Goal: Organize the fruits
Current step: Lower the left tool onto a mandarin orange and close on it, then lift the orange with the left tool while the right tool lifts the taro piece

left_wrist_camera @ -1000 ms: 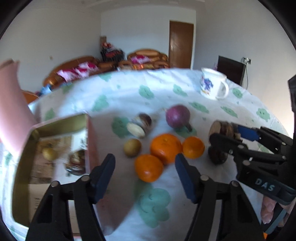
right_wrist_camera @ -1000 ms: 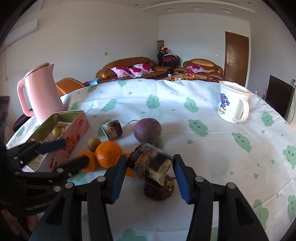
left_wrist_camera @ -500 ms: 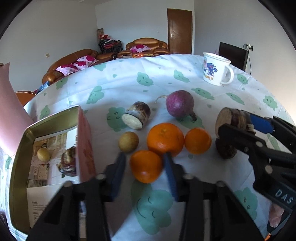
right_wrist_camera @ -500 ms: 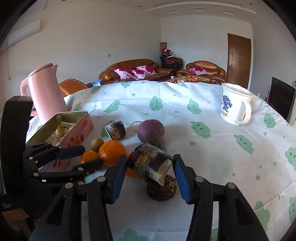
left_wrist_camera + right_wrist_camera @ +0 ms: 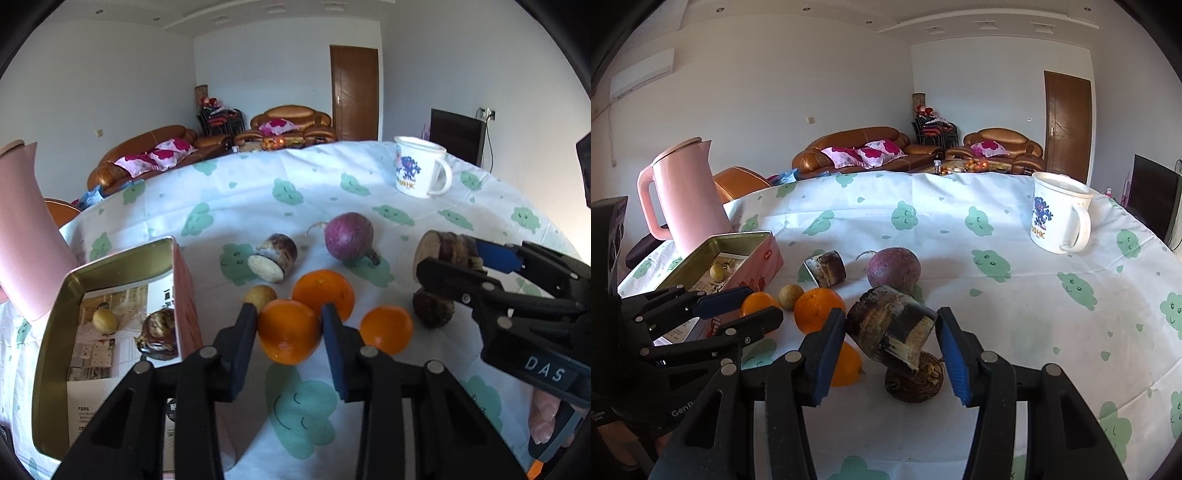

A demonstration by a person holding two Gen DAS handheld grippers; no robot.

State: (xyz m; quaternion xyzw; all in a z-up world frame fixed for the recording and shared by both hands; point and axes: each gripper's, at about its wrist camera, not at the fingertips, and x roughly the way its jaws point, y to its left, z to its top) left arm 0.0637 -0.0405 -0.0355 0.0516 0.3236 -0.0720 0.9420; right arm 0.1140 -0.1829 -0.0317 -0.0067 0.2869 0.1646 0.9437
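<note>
On the table's near-left edge stands an open pink tin [image 5: 110, 266], with a small yellow-brown fruit [image 5: 105, 320] and a dark brown lump [image 5: 157, 334] lying inside it. Just beside the tin, toward the table's middle, the left claw [image 5: 289, 330] is clamped on an orange [image 5: 289, 331], its pads pressing both sides. Touching that orange from behind is a bigger orange [image 5: 325, 291]; a smaller orange [image 5: 386, 329] and a small tan fruit [image 5: 259, 296] lie close by. Farther in sit a cut brown root piece [image 5: 273, 257] and a purple bulb [image 5: 349, 236]. The right claw [image 5: 892, 341] grips a dark cut root chunk [image 5: 892, 330], held tilted above a rough brown lump [image 5: 916, 380] on the cloth. A white mug [image 5: 1058, 216] stands near the far-right edge, a pink kettle [image 5: 685, 192] at the far-left.
</note>
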